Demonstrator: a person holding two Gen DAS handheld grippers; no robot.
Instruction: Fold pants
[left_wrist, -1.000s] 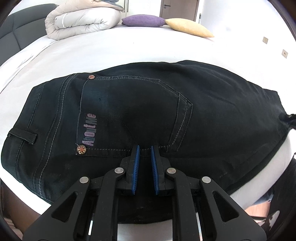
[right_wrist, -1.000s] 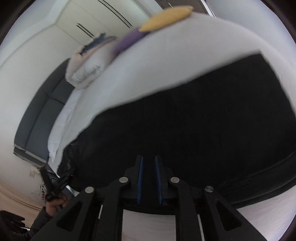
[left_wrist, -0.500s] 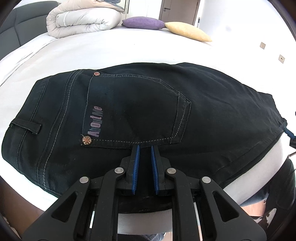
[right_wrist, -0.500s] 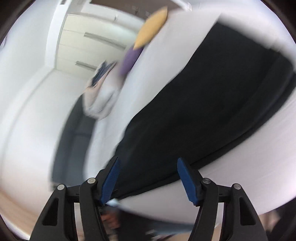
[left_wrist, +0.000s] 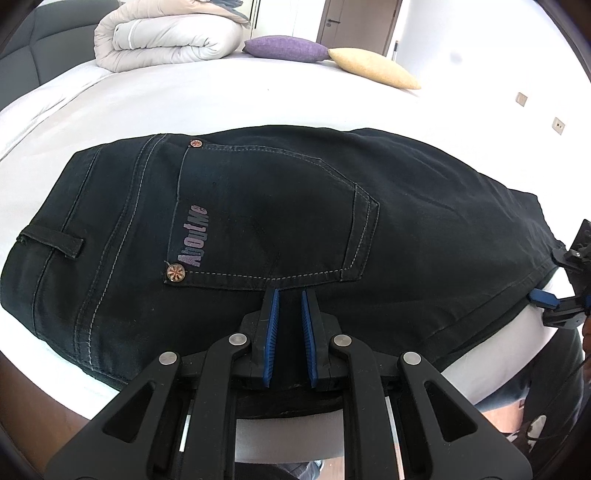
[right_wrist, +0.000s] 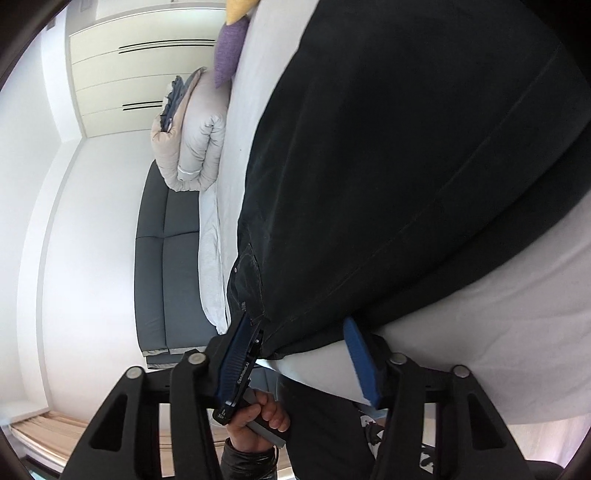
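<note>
Black jeans (left_wrist: 280, 221) lie folded on the white bed (left_wrist: 184, 99), back pocket with an "AboutMe" label facing up. My left gripper (left_wrist: 290, 295) is shut on the near edge of the jeans, just below the pocket. My right gripper (right_wrist: 295, 325) is open, rolled on its side, its blue pads either side of the jeans' (right_wrist: 406, 166) near edge at the bed side. It also shows in the left wrist view (left_wrist: 554, 299) at the far right, by the jeans' right end.
A rolled beige duvet (left_wrist: 166, 40), a purple pillow (left_wrist: 284, 48) and a yellow pillow (left_wrist: 373, 68) lie at the far side of the bed. A dark headboard (right_wrist: 166, 277) and white wardrobes (right_wrist: 122, 81) stand beyond. The person's hand (right_wrist: 258, 417) holds the left gripper.
My right gripper has opened, let go of the jeans and rolled onto its side. My left gripper stays shut on the near edge; the jeans have settled slightly further from it.
</note>
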